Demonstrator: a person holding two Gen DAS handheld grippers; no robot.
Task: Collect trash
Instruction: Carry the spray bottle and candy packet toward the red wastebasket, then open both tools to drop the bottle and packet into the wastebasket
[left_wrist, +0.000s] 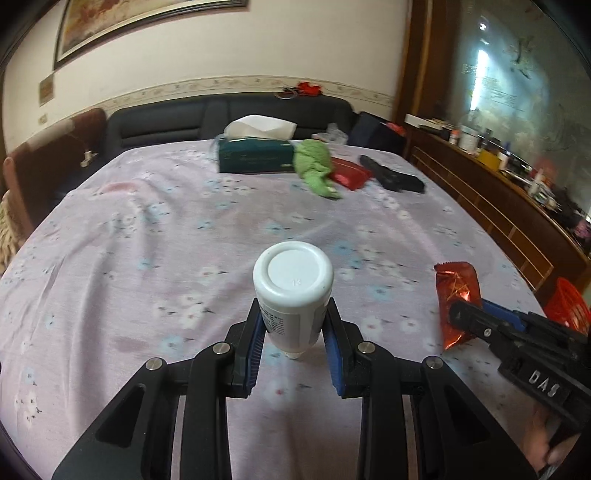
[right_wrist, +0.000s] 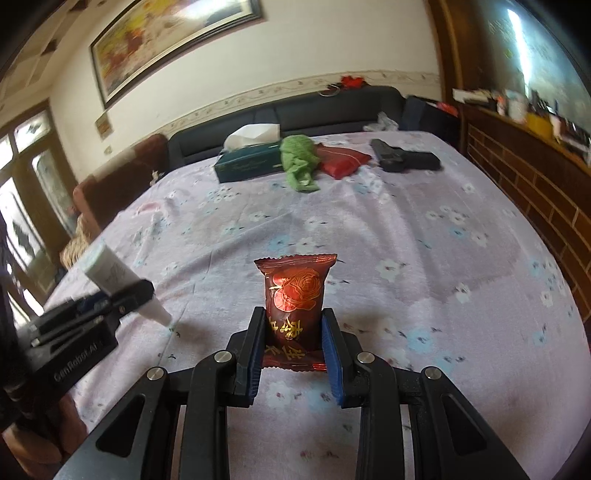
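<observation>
While the left gripper (left_wrist: 294, 325) clamps a white bottle (left_wrist: 293, 291) between its blue pads, the bottle's flat base faces the left wrist camera and its narrow nozzle points down toward the sheet (left_wrist: 166, 229). In the right wrist view the same bottle (right_wrist: 110, 275) shows at the far left, tilted, its nozzle tip just above the sheet (right_wrist: 424, 258), with the left gripper (right_wrist: 123, 293) closed around its middle.

The right gripper (right_wrist: 294, 325) is closed on a dark red wrapper (right_wrist: 294, 295) printed with a gold rose. The wrapper stands upright between the pads, its crimped lower edge spreading out below them. From the left wrist view the wrapper (left_wrist: 456, 295) appears at the right, pinched by the right gripper (left_wrist: 465, 314), and behind it a red basket (left_wrist: 567, 304) sits at the bed's edge.

Both held items hang over the near part of the floral sheet. Well apart from them, at the far end, lie a green tissue box (right_wrist: 249, 162), a green cloth (right_wrist: 299, 158) just beside it, a red pouch (right_wrist: 343, 160) touching the cloth, and a black object (right_wrist: 404, 157) to the right. A dark sofa (right_wrist: 295, 110) runs behind the bed, and a framed picture (right_wrist: 166, 40) hangs on the wall above it.
</observation>
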